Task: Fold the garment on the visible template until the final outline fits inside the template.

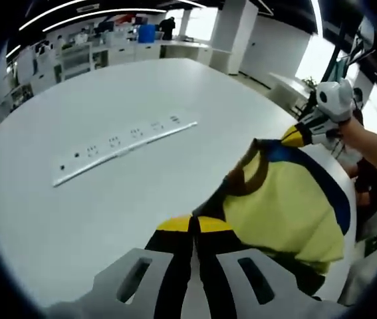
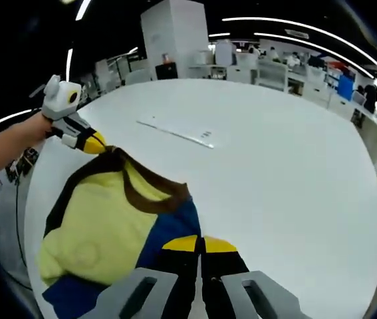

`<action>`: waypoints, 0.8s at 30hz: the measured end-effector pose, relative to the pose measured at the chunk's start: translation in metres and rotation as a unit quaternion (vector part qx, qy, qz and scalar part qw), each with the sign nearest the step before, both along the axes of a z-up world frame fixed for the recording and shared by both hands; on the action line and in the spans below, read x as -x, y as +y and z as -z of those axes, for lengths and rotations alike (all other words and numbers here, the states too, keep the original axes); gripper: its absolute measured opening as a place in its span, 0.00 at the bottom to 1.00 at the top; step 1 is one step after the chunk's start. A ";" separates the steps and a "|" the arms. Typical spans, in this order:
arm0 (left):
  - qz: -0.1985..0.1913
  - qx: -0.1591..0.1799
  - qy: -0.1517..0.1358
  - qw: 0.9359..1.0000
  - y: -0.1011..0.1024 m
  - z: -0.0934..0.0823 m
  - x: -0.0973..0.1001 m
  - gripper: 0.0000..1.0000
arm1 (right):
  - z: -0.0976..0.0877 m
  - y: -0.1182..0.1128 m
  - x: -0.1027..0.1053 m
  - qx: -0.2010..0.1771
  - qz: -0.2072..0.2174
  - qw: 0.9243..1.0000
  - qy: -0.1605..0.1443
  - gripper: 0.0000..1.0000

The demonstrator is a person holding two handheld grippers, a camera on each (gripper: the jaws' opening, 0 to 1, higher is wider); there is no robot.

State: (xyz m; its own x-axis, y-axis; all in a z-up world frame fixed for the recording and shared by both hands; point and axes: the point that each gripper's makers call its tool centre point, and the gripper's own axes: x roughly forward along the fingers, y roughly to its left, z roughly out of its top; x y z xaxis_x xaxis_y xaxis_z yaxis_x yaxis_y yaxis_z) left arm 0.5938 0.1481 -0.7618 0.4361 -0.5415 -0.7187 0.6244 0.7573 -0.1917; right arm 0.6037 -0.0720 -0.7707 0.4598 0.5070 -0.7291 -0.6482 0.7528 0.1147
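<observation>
left gripper (image 1: 193, 229) jaws pinched on garment (image 1: 288, 206) shoulder | right gripper (image 2: 200, 244) clamped on the opposite shoulder | shirt held stretched between them, seemingly to spread it flat | it hangs at the edge of white table (image 1: 108, 219), well apart from power strip (image 1: 122, 149); no template evident

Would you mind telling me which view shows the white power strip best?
The left gripper view: the power strip lies nearer, its sockets distinguishable on the white table. In the right gripper view the power strip is farther and smaller.
</observation>
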 end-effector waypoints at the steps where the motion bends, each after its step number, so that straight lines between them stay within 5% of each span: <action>1: 0.000 -0.002 0.000 1.000 0.000 0.001 0.000 0.00 | 0.001 0.000 0.000 0.001 0.000 1.000 0.000 0.00; 14: -0.016 -0.016 0.005 1.000 0.004 0.012 -0.006 0.00 | 0.016 0.002 -0.003 0.014 0.008 1.000 0.011 0.00; 24: -0.031 0.002 -0.011 0.999 0.004 -0.003 -0.007 0.00 | 0.000 0.010 -0.007 -0.007 0.021 1.000 -0.013 0.07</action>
State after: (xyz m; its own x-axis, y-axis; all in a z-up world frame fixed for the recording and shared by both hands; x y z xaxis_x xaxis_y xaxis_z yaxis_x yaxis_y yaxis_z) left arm 0.6013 0.1519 -0.7585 0.4838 -0.5163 -0.7066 0.5805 0.7936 -0.1823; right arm 0.6105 -0.0616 -0.7704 0.4999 0.4965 -0.7097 -0.6190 0.7779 0.1082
